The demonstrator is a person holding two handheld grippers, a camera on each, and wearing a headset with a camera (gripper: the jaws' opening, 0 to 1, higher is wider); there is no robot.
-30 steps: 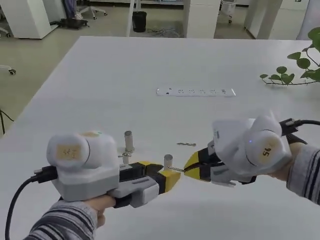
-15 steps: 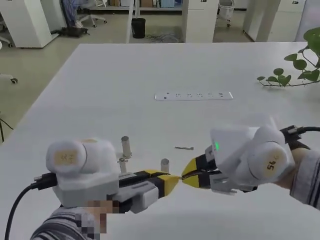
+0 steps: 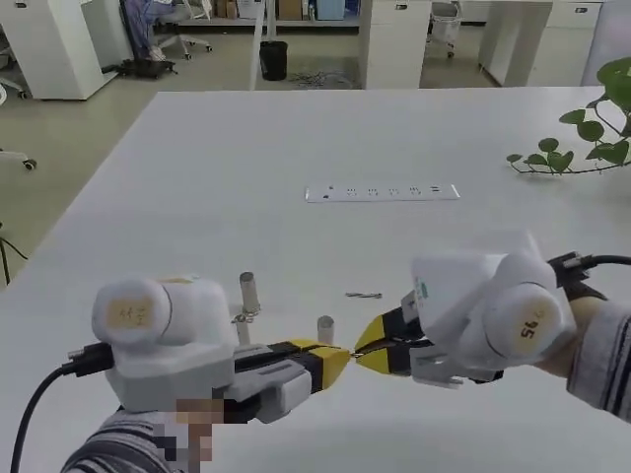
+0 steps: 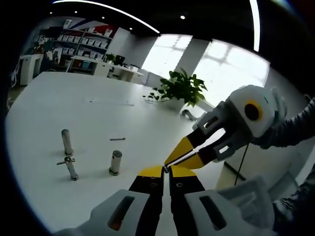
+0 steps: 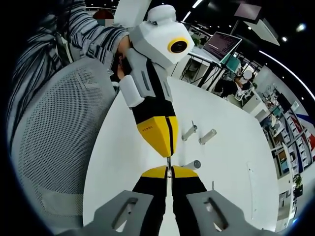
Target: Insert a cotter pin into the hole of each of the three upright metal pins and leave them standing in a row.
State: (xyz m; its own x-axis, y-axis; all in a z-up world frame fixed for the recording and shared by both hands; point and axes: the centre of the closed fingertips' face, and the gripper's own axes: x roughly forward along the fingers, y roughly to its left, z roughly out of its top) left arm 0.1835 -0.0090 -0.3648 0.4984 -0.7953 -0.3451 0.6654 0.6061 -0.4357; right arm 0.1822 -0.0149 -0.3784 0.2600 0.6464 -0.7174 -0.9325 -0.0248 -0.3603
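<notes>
Head view: the left hand-held gripper (image 3: 338,361) and the right hand-held gripper (image 3: 361,353) meet tip to tip in the lower centre of the frame, above the white surface (image 3: 296,158). Right gripper view: the right hand-held gripper's yellow-and-black jaws are clenched on a thin metal cotter pin (image 5: 169,163). Its other end reaches the closed tips of the left hand-held gripper; whether those tips grasp it cannot be told. Left gripper view: three grey cylindrical metal pins stand upright at lower left, namely a bare rear pin (image 4: 66,142), a crossed pin (image 4: 72,167) with a cotter pin through it, and a bare near pin (image 4: 115,162) left of the jaw tips. A loose cotter pin (image 4: 116,139) lies flat beyond them. In the head view, a white power strip (image 3: 383,192) lies at upper centre and a green leafy plant (image 3: 592,128) at upper right.
</notes>
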